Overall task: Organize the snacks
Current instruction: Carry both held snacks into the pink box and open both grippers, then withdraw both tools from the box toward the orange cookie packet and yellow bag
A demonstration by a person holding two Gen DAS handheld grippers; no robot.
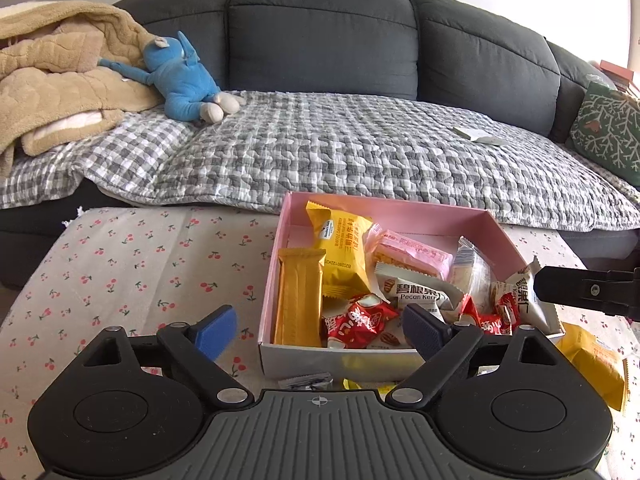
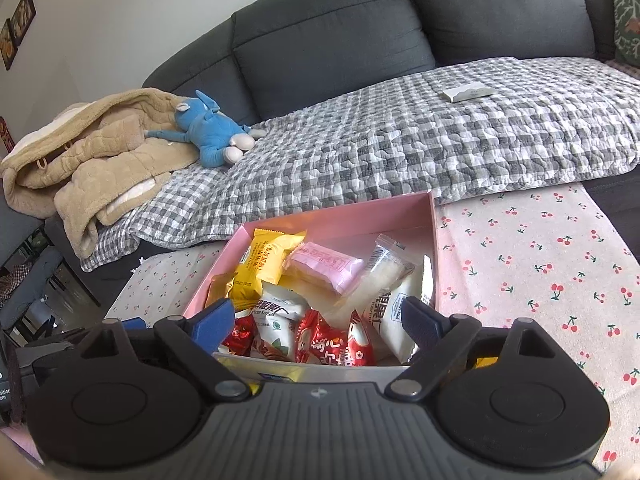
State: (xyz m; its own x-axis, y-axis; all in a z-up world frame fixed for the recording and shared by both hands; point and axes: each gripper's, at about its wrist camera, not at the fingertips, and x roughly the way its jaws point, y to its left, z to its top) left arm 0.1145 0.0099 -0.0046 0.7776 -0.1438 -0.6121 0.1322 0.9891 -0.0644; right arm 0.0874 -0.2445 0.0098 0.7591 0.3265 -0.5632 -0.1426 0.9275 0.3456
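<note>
Pink box [image 1: 500, 228] holds two yellow packets, three red; both grippers' fingers [image 1: 216, 330] gape wide, empty.

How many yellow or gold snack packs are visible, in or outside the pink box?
3. A gold bar along the box's left wall, a yellow pack beside it toward the back, and another yellow pack outside right on the tablecloth. Others may be buried.

Left gripper [image 1: 320, 330] fingers spread wide, empty; right gripper [image 2: 318, 322] likewise, angled downward.
</note>
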